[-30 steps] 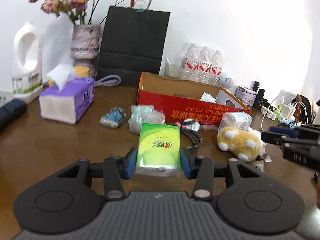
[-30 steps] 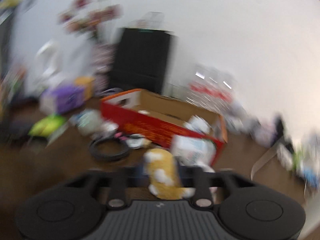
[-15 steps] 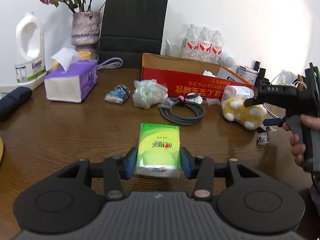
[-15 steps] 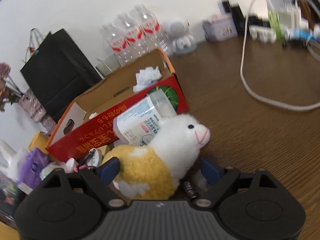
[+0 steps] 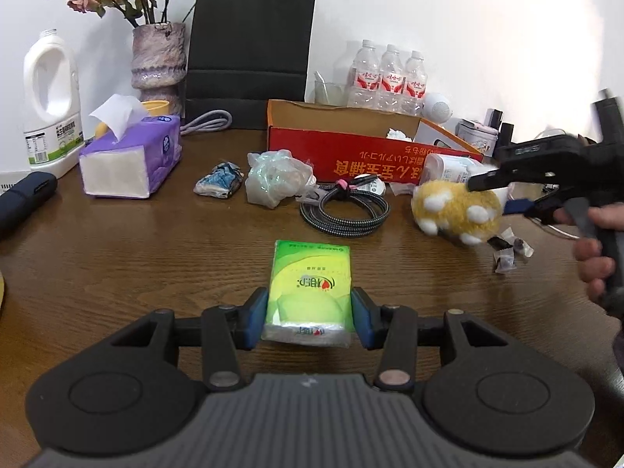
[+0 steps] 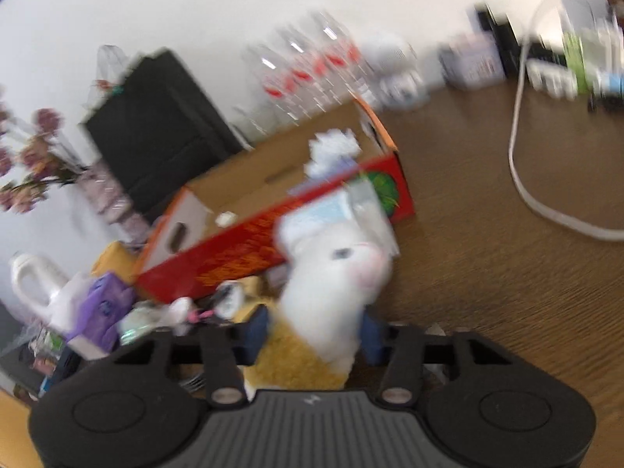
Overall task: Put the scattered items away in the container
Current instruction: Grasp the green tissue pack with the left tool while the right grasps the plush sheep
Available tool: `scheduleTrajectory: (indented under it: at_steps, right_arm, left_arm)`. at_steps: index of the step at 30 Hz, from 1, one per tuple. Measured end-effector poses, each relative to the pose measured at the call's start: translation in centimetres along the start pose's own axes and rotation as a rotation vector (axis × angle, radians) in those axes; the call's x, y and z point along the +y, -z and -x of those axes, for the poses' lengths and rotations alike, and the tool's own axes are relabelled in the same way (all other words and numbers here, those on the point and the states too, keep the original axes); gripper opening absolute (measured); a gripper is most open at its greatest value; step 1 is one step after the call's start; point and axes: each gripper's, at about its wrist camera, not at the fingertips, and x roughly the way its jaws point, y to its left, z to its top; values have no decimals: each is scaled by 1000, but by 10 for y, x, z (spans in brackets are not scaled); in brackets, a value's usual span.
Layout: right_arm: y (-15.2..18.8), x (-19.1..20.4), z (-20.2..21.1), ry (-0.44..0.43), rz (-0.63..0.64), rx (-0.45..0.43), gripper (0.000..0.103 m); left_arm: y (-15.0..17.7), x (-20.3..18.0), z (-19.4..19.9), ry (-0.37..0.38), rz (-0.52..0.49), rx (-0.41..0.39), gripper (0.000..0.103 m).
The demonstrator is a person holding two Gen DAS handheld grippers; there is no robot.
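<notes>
Closing the right gripper (image 6: 314, 337) on the plush toy (image 6: 327, 292) just beside the red box (image 5: 370, 152), jaws squeezing soft fur that could slip free mid-lift, while the left gripper (image 5: 309, 318), clamped on the tissue pack (image 5: 310, 284), risks dropping it short.

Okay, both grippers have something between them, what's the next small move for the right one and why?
Probably finish closing, then lift: the right gripper is closing around the plush toy, which sits beside the red cardboard box, not in it.
</notes>
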Motion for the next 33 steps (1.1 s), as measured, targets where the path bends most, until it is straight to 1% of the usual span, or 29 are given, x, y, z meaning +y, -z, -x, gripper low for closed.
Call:
scheduleTrajectory:
  at_steps: [1, 2, 4, 5, 7, 8, 10, 11, 12, 14, 15, 17, 19, 20, 22, 23, 24, 25, 27, 29, 31, 33]
  right_arm:
    - [4, 7, 14, -23, 45, -14, 33]
    - [11, 14, 27, -28, 93, -25, 33]
    - [24, 21, 42, -25, 160, -14, 34]
    - [30, 21, 47, -32, 167, 4, 36]
    - [37, 15, 51, -59, 130, 14, 40]
    - [37, 13, 50, -64, 119, 19, 44]
    - [39, 13, 41, -47, 104, 31, 53]
    - [40, 14, 35, -48, 99, 35, 61]
    - [41, 15, 28, -46, 92, 36, 65]
    - [45, 14, 14, -39, 69, 20, 64]
    - [46, 12, 8, -39, 39, 11, 58]
    - [45, 15, 7, -38, 17, 37, 54]
    - [45, 32, 19, -16, 102, 64, 52]
    - [47, 38, 28, -45, 138, 93, 52]
    - [57, 48, 46, -176, 200, 187, 53]
    - [64, 52, 56, -228, 254, 207, 57]
    - [73, 56, 66, -237, 327, 219, 60]
    - [79, 60, 75, -217, 388, 225, 63]
    - [84, 59, 90, -206, 469, 209, 64]
    - [81, 50, 98, -197, 475, 184, 65]
    - [75, 39, 101, -156, 481, 139, 67]
    - [71, 34, 96, -134, 529, 130, 69]
  left_arm:
    - [2, -1, 2, 3, 0, -1, 46]
    - [3, -3, 4, 8, 1, 2, 46]
    - [8, -7, 6, 13, -5, 13, 46]
    - [11, -10, 7, 16, -9, 16, 46]
    - [16, -13, 7, 21, -13, 23, 46]
    - [18, -14, 6, 23, -13, 28, 46]
    - [21, -17, 4, 24, -23, 34, 46]
    - [22, -18, 3, 23, -28, 36, 46]
    - [23, -19, 1, 20, -31, 36, 46]
    - [23, -20, -2, 7, -32, 40, 46]
    - [22, -20, -3, 0, -32, 38, 46]
    - [21, -20, -2, -13, -37, 32, 46]
    - [19, -18, 2, -23, -37, 20, 46]
    - [19, -16, 4, -25, -35, 14, 46]
    - [19, -11, 6, -37, -19, 10, 47]
    - [19, -8, 6, -43, -7, 14, 47]
    - [20, -4, 6, -46, 3, 19, 47]
    - [21, -1, 5, -47, 10, 24, 47]
    - [21, 3, 3, -49, 20, 30, 47]
    - [21, 5, 1, -40, 27, 31, 46]
    - [20, 6, -1, -25, 27, 35, 46]
    - [20, 4, -5, -20, 14, 42, 46]
